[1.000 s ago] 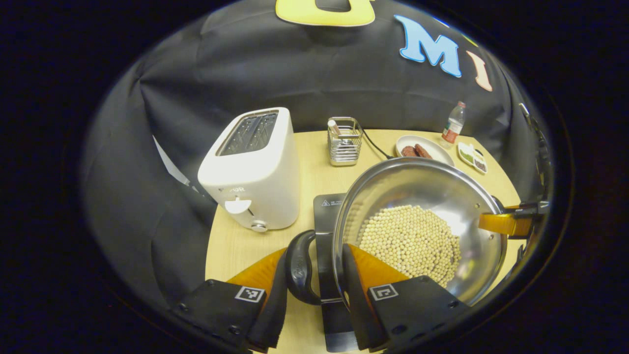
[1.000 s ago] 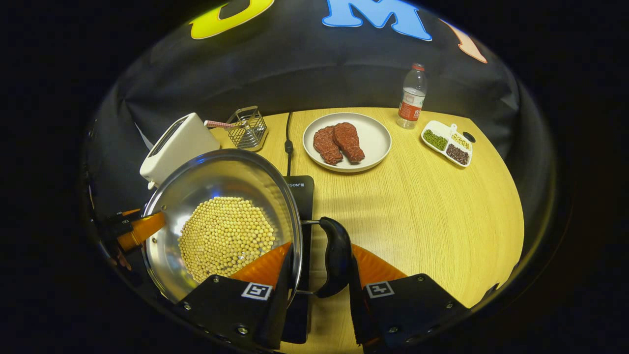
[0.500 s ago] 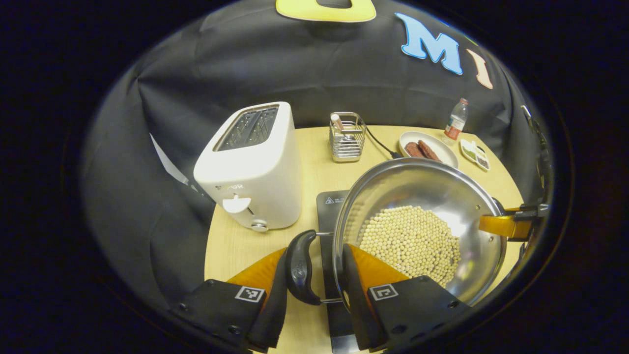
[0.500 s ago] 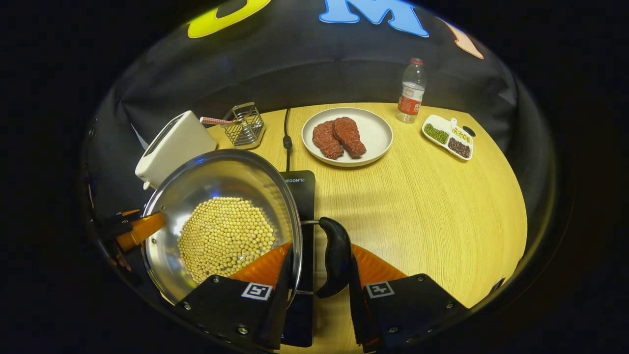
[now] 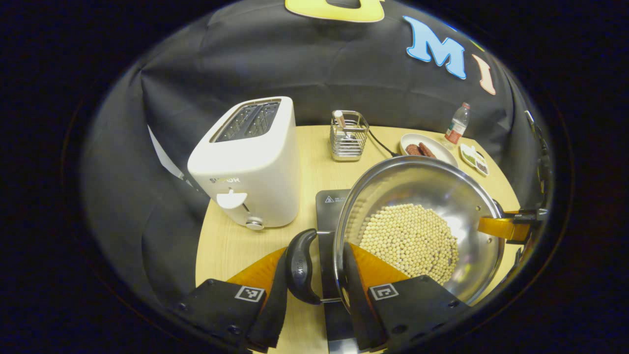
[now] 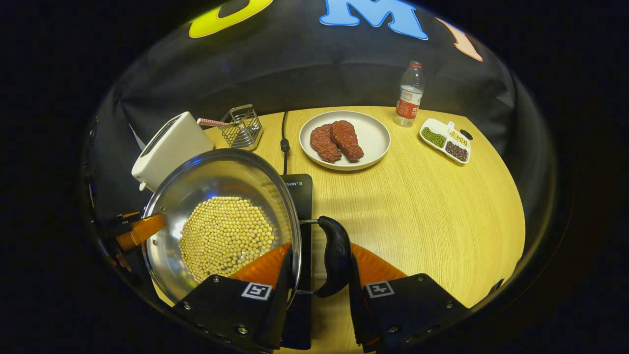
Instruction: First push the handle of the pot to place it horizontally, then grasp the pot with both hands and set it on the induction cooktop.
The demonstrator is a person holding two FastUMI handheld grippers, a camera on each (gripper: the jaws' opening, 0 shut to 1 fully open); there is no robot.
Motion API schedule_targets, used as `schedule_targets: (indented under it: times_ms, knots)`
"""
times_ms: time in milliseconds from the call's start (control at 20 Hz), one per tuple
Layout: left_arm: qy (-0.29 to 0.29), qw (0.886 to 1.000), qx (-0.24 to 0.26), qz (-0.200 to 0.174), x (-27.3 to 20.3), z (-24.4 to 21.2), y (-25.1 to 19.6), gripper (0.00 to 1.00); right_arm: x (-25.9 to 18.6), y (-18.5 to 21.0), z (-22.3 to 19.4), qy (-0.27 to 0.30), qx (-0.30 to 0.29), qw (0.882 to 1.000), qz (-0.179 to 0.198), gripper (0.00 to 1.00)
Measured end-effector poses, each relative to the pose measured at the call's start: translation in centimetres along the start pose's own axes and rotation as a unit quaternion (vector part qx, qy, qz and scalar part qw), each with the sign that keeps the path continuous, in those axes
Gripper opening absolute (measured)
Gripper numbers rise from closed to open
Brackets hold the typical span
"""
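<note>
Here we have the round stainless-steel pot (image 5: 422, 196) with its layer of pale yellow beans (image 5: 410, 241) held between the two grippers, above the flat black induction cooktop (image 5: 330, 206) on the light wooden round table (image 6: 422, 206). In the left gripper view, the left gripper (image 5: 314, 275) straddles the pot's near side: one finger sits outside the black curved loop handle (image 5: 299, 265), the other inside the pot wall over the beans, so handle and rim are pinched together between them. Across the pot, at the far rim, we see the right gripper's finger (image 5: 501, 227) reaching in.

In the right gripper view, the right gripper (image 6: 319, 268) does the same on the opposite side, one finger inside the pot beside the beans (image 6: 226, 236), the other outside the second black loop handle (image 6: 336, 255), both pressing inward on rim and handle. The pot (image 6: 216, 177) covers most of the cooktop (image 6: 300, 189), whose far edge and right strip stay visible beneath it; we cannot tell whether the pot's base touches the cooktop. The left gripper's finger (image 6: 140, 231) shows at the pot's far rim.

Left of the pot stands a white two-slot toaster (image 5: 248, 162), and behind it a small wire-mesh holder (image 5: 348, 137). A black power cord (image 6: 284, 142) runs from the cooktop toward the wall. Farther back sit a white round plate (image 6: 376, 142) with two reddish-brown meat pieces (image 6: 336, 140), a clear plastic bottle with a red label (image 6: 409, 96), and a white divided dish of mixed beans (image 6: 444, 140).
</note>
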State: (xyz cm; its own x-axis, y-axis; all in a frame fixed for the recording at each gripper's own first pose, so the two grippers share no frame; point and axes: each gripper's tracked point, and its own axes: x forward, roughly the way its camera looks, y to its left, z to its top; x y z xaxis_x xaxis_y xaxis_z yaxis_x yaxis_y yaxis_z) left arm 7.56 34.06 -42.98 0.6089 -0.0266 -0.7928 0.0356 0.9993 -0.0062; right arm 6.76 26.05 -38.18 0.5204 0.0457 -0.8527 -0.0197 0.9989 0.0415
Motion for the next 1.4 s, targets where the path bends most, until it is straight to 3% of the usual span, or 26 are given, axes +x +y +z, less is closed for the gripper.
schedule_targets:
  times_ms: [150, 200, 400, 450, 550, 600, 900, 1100, 1400]
  knots:
    - [-0.005, 1.0, -0.001, 0.0, 0.1, 0.1, 0.0, 0.68, 0.1, 0.0, 0.2, -0.003, 0.0, 1.0, 0.001, 0.55]
    - [-0.009, 1.0, -0.004, -0.002, 0.0, 0.1, 0.2, 0.63, 0.1, 0.1, 0.3, -0.005, 0.002, 1.0, 0.005, 0.54]
    - [-0.031, 0.999, -0.021, -0.005, -1.0, 0.5, 0.5, 0.69, 0.0, 0.2, 0.9, -0.019, 0.003, 0.999, 0.03, 0.61]
    - [-0.042, 0.999, -0.023, 0.001, -1.3, 0.9, 0.7, 0.66, -0.3, 0.0, 1.4, -0.028, 0.002, 0.999, 0.033, 0.62]
    - [-0.059, 0.998, -0.034, 0.004, -2.6, 1.5, 0.8, 0.74, -1.3, -0.1, 2.2, -0.047, 0.003, 0.998, 0.045, 0.76]
    - [-0.068, 0.997, -0.041, 0.006, -3.2, 1.8, 0.8, 0.82, -1.8, -0.4, 2.8, -0.059, 0.005, 0.997, 0.048, 0.94]
    - [-0.146, 0.987, -0.064, 0.01, -8.6, 4.7, -2.8, 0.88, -7.4, -3.3, 6.2, -0.149, 0.004, 0.987, 0.058, 0.95]
    - [-0.203, 0.976, -0.08, 0.0, -13.1, 6.7, -8.8, 0.93, -11.9, -6.2, 7.7, -0.201, -0.012, 0.978, 0.056, 0.95]
    - [-0.332, 0.94, -0.078, 0.024, -22.3, 12.1, -17.9, 0.97, -20.7, -12.8, 11.0, -0.304, -0.021, 0.952, 0.035, 0.94]
